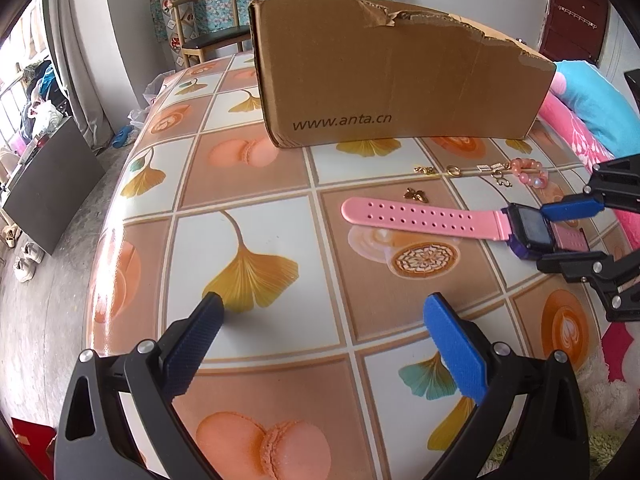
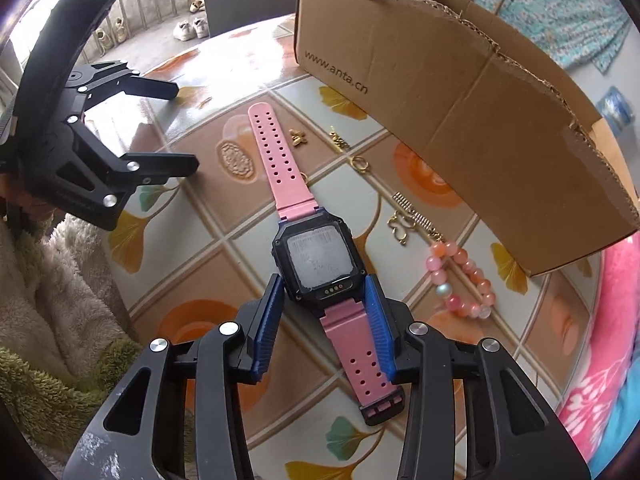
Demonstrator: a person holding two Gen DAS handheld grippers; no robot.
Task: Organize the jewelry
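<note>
- Your right gripper (image 2: 326, 290) has its two blue pads set against the lower corners of the watch (image 2: 320, 264) case, one on each side; the jaws are narrowed onto it, with the short pink strap running back between them.
- The watch lies flat on the table (image 2: 208, 216), face up, with its long pink strap pointing away from you.
- Your left gripper (image 1: 324, 308) stands wide open and holds nothing; its pads hang over bare tablecloth, well apart from the watch.
- Just beside the watch lie a pink bead bracelet (image 2: 460, 280), a gold butterfly charm (image 2: 298, 137), a gold ring (image 2: 359, 164) and further small gold pieces too small to identify.
- Behind these stands a torn cardboard box (image 2: 460, 100), printed "www.anta.cn".
</note>
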